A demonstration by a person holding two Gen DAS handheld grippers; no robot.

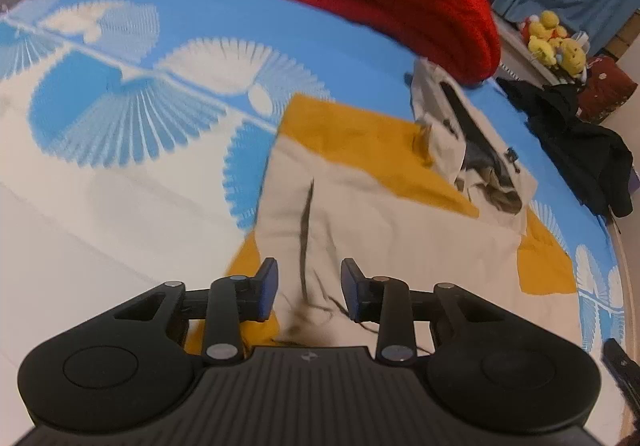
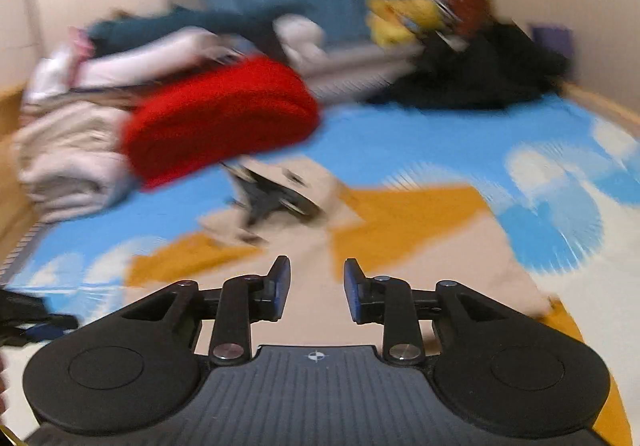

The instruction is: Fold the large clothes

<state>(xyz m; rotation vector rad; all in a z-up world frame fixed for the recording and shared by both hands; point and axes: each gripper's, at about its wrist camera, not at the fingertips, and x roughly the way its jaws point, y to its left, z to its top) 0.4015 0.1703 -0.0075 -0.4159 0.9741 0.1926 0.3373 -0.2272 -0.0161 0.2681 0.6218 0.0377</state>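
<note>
We find the right view smeared; our left gripper (image 1: 308, 290) and right gripper (image 2: 317, 290) hang unclenched, gripping nothing, above the cream-and-mustard garment (image 1: 384, 242)

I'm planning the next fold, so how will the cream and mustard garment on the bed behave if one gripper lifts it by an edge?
The cream and mustard garment lies flat with soft creases, so it is probably floppy and would drape from one grip. It looks thin, likely light for its spread. On the smooth bed sheet it may slide rather than stay put.

Cream-and-mustard garment (image 1: 380, 230) — blue-patterned bedspread (image 1: 120, 105)
</note>
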